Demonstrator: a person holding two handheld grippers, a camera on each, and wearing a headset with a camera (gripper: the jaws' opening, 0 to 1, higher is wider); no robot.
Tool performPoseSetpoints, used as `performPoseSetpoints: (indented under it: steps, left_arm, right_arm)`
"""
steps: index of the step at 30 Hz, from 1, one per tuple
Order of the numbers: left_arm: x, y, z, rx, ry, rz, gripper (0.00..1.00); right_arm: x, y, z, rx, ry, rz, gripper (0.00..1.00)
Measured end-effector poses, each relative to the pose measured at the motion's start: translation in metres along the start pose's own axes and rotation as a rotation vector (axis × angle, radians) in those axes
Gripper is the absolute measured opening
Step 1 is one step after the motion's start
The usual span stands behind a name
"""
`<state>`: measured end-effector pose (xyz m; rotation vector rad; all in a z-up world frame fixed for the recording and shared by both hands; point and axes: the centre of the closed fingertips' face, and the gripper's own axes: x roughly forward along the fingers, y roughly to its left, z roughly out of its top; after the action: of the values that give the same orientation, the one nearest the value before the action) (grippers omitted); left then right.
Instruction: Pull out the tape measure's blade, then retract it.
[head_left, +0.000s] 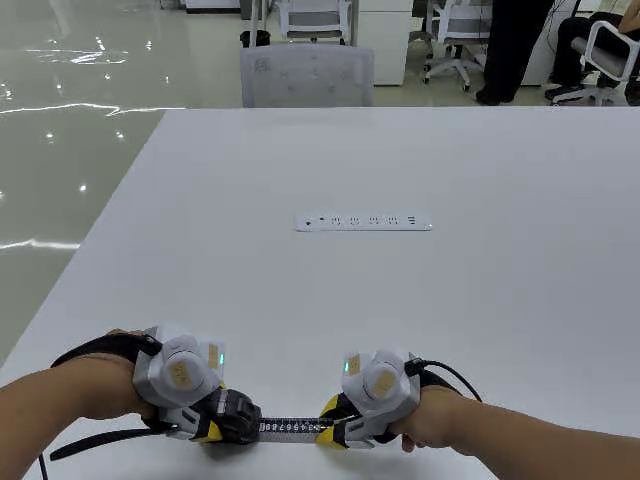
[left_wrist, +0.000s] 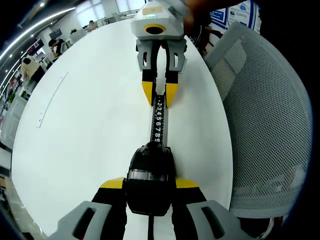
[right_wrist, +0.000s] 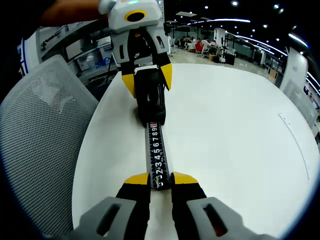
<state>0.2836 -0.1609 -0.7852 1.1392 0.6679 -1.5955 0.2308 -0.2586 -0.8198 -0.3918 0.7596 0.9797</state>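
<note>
A black tape measure case (left_wrist: 151, 176) rests on the white table, clamped between the yellow-tipped fingers of my left gripper (left_wrist: 150, 184). In the head view the case (head_left: 236, 416) is at the near edge with my left gripper (head_left: 215, 422) around it. A short length of numbered blade (right_wrist: 155, 152) runs from the case (right_wrist: 150, 102) to my right gripper (right_wrist: 160, 178), which is shut on the blade's end. The blade (head_left: 290, 426) lies flat between the two grippers, and my right gripper (head_left: 330, 424) faces the left one. The blade (left_wrist: 158, 122) reads about nine units out.
A white power strip (head_left: 363, 221) lies flat in the middle of the table (head_left: 400, 160). A grey mesh chair (head_left: 306, 75) stands at the far edge, more office chairs behind it. Another mesh chair back (left_wrist: 260, 115) sits close beside the near table edge.
</note>
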Motion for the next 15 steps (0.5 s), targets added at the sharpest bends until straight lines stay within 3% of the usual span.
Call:
performPoseSetpoints:
  steps: [15]
  left_arm:
    - [0.000, 0.000, -0.001, -0.006, 0.001, 0.002, 0.31]
  right_arm:
    - [-0.011, -0.005, -0.012, 0.007, 0.003, 0.000, 0.14]
